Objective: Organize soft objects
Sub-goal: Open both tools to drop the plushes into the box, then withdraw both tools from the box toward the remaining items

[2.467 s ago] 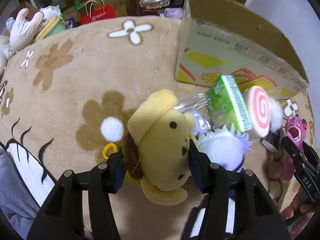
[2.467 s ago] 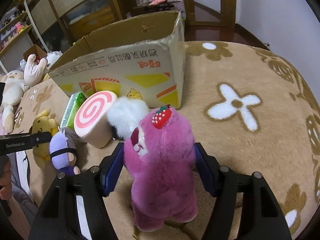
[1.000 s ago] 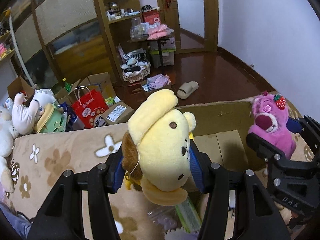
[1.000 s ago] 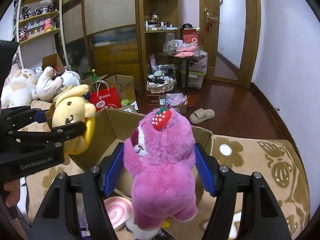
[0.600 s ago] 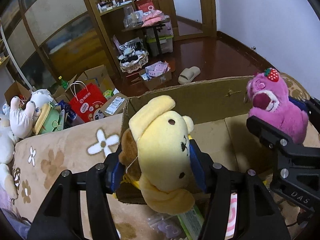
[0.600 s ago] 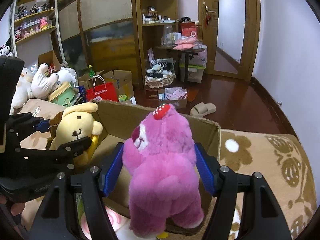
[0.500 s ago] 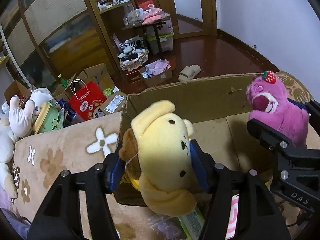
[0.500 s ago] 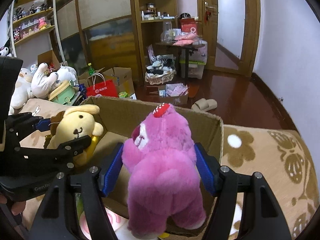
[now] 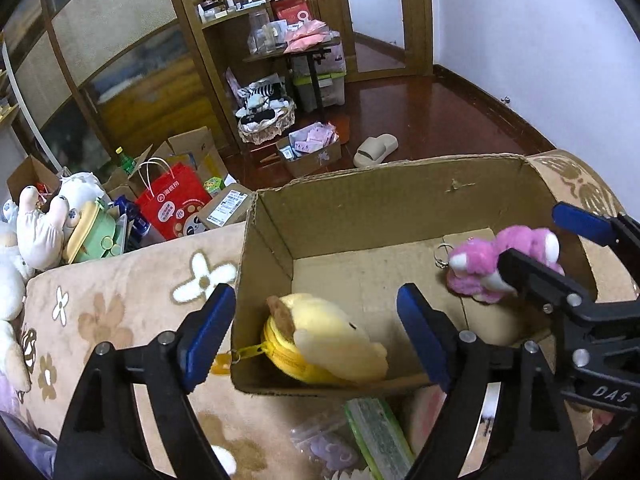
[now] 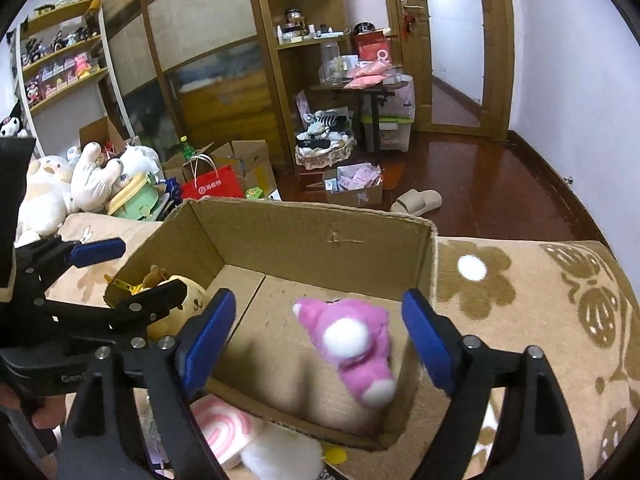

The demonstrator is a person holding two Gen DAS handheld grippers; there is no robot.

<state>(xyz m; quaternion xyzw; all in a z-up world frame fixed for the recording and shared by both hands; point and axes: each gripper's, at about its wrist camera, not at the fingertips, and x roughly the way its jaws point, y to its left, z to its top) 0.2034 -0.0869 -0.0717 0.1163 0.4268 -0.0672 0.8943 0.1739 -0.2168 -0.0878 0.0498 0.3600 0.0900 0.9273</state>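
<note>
Plush toys are dropping into the cardboard box (image 9: 280,216): yellow dog (image 9: 328,340) at its near-left corner, pink bear (image 10: 352,344) tumbling mid-box; both tongs, left (image 9: 316,338) and right (image 10: 316,336), opening wide, empty; lift straight clear of the rim.

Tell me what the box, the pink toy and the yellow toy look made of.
Box: corrugated cardboard, matte brown, with creased flaps and a torn rim.
Pink toy: fluffy plush, probably synthetic fur, with white patches; it is blurred.
Yellow toy: smooth short-pile plush, apparently with a yellow zip edge.
</note>
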